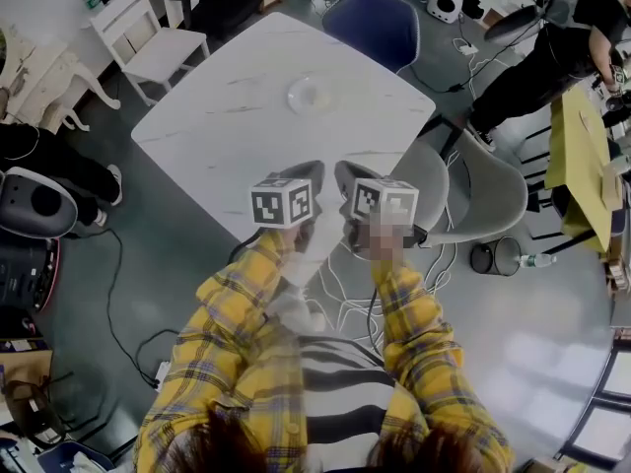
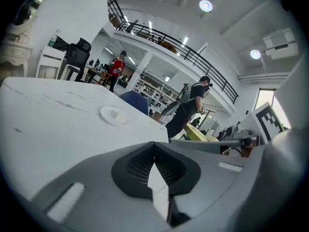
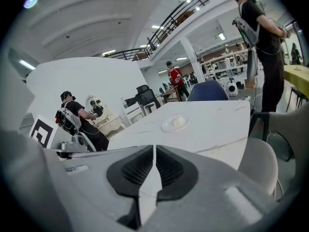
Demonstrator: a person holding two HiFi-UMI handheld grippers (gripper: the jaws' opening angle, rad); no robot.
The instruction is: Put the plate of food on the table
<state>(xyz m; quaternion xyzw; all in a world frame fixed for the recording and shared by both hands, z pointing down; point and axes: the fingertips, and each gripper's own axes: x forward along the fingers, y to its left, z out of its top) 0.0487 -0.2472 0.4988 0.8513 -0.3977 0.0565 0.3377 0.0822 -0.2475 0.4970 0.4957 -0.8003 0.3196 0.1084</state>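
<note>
A small clear plate of food [image 1: 306, 95] sits near the middle of the white marble table [image 1: 217, 126], with nothing else on the top. It shows as well in the left gripper view as the plate [image 2: 115, 115] and in the right gripper view as the plate [image 3: 175, 123], a pale lump of food on it. My left gripper [image 1: 314, 169] and right gripper [image 1: 342, 171] hover side by side over the table's near edge, well short of the plate. The left gripper [image 2: 154, 149] has its tips together, empty. The right gripper [image 3: 154, 151] is also closed to a thin slit, empty.
A white wooden chair [image 1: 148, 37] stands at the table's far left, a blue chair [image 1: 375, 23] behind it and a grey chair [image 1: 463, 195] at its right corner. A person in black [image 1: 552, 47] stands by a yellow table [image 1: 582, 156]. Cables lie on the floor.
</note>
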